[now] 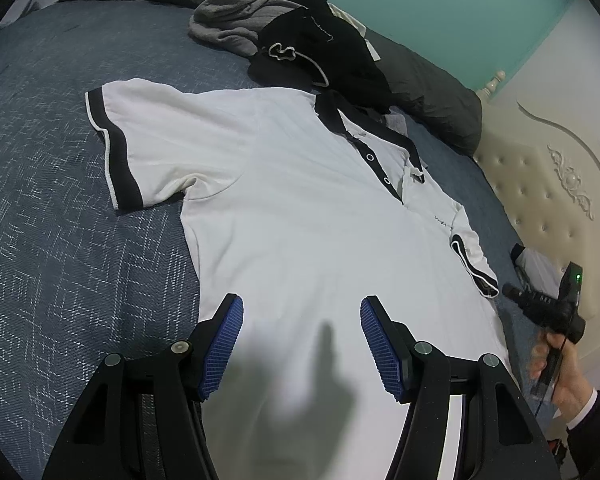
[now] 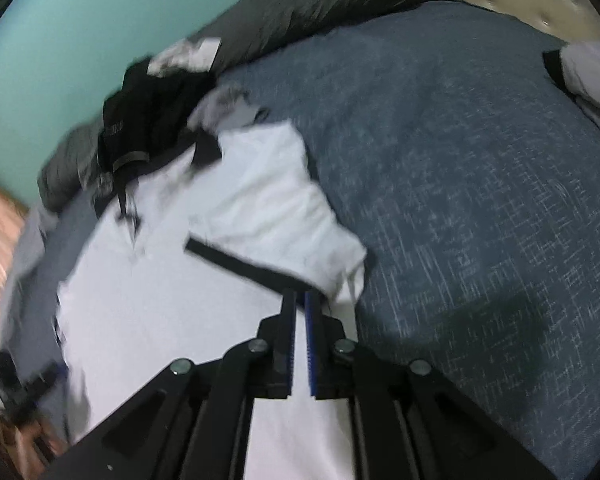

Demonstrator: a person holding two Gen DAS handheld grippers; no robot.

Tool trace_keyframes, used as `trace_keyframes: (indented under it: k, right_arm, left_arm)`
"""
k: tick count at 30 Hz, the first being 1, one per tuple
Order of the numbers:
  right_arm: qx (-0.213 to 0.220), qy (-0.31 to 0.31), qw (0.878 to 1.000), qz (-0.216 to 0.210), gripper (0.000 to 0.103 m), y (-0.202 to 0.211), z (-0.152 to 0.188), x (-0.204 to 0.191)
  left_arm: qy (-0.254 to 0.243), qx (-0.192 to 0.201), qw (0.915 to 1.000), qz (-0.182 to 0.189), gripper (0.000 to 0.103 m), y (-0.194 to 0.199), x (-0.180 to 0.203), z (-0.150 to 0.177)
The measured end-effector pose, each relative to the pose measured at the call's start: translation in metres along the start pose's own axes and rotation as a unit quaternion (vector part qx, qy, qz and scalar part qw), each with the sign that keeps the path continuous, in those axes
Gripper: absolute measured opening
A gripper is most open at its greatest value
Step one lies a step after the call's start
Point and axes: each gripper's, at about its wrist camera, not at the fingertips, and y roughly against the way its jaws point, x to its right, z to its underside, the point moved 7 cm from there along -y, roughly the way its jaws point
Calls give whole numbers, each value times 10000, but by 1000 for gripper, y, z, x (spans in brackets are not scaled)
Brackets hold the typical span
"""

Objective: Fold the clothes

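Note:
A white polo shirt with black collar and cuffs lies face up on the blue bedspread. My left gripper hovers open over the shirt's lower body, with nothing between its blue pads. Its far sleeve is bunched near the bed's right side, where a hand holds my right gripper at the cuff. In the blurred right wrist view the shirt spreads left, and my right gripper is shut on the black-banded edge of the sleeve, which is rumpled and folded back.
A heap of black and grey clothes lies beyond the collar, with a dark grey duvet behind it. A cream tufted headboard borders the right side. Another white garment lies near it.

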Motion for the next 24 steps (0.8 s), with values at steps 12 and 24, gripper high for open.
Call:
trace_keyframes:
  k: [12, 24]
  right_arm:
    - [-720, 197, 9968, 269, 7, -48, 10, 0]
    - [-110, 120, 9998, 90, 7, -43, -54, -23]
  left_arm:
    - [-19, -48, 10000, 15, 65, -3, -1, 0]
    - [-6, -23, 10000, 16, 66, -2, -3, -3]
